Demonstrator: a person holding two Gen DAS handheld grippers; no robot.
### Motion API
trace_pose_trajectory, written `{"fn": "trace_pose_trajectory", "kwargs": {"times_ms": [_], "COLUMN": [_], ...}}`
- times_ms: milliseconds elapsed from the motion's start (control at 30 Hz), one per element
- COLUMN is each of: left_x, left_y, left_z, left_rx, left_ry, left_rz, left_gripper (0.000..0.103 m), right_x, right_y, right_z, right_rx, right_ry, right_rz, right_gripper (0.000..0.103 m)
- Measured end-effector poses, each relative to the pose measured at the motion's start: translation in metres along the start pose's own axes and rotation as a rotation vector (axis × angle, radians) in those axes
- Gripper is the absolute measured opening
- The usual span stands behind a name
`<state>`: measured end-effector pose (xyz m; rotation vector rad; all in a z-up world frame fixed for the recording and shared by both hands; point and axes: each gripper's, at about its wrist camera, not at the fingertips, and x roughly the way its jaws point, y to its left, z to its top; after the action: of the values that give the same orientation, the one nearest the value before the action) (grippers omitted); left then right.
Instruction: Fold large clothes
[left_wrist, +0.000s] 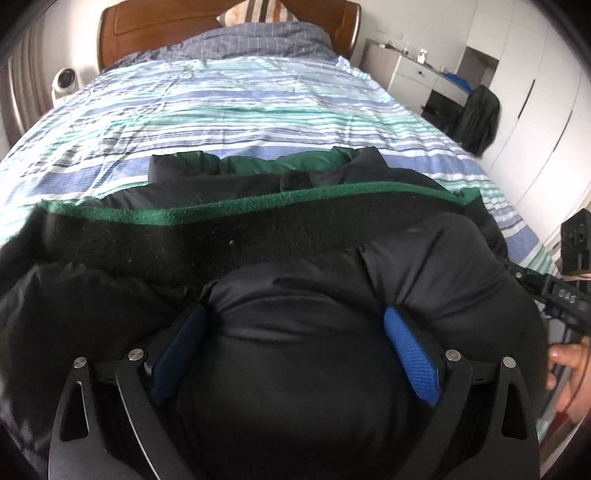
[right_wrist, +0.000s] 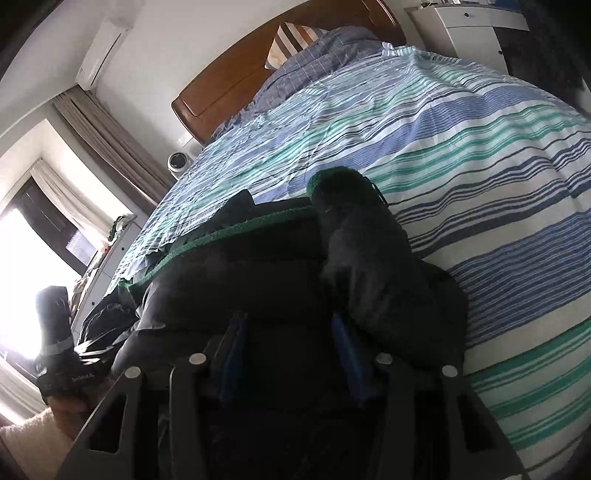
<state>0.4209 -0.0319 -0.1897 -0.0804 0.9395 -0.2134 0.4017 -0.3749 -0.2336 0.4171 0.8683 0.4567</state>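
The black puffer jacket (left_wrist: 295, 236) lies bunched at the bed's (left_wrist: 236, 110) foot edge. The left tool (left_wrist: 295, 325) gapes wide around a puffy fold, apparently not pinching, while the right tool (right_wrist: 291, 332) clamps a thinner fold, probably anchoring it.

Black jacket (left_wrist: 295, 258), green-trimmed; bedsheet (left_wrist: 229, 110) striped blue, teal, white

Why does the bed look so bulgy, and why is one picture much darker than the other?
Both views use fisheye lenses, so the striped bedspread curves. The right wrist view faces a glaring window, blown out white, leaving the black jacket murky. The left wrist view is evenly lit, though the jacket's near folds look soft and blurred.
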Motion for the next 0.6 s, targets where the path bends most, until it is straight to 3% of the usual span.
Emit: {"fn": "trace_pose_trajectory", "kwargs": {"times_ms": [233, 600], "left_x": [-0.052, -0.017], "left_y": [-0.01, -0.015], "left_z": [-0.031, -0.053], "left_rx": [0.101, 0.164], "left_ry": [0.023, 0.014], "left_rz": [-0.001, 0.072], "left_gripper": [0.095, 0.1], "right_x": [0.0, -0.021], "right_y": [0.0, 0.013], "right_z": [0.001, 0.006], "right_rx": [-0.003, -0.019], "right_ry": [-0.003, 0.036], "right_rz": [-0.01, -0.078], "right_gripper": [0.046, 0.048]}}
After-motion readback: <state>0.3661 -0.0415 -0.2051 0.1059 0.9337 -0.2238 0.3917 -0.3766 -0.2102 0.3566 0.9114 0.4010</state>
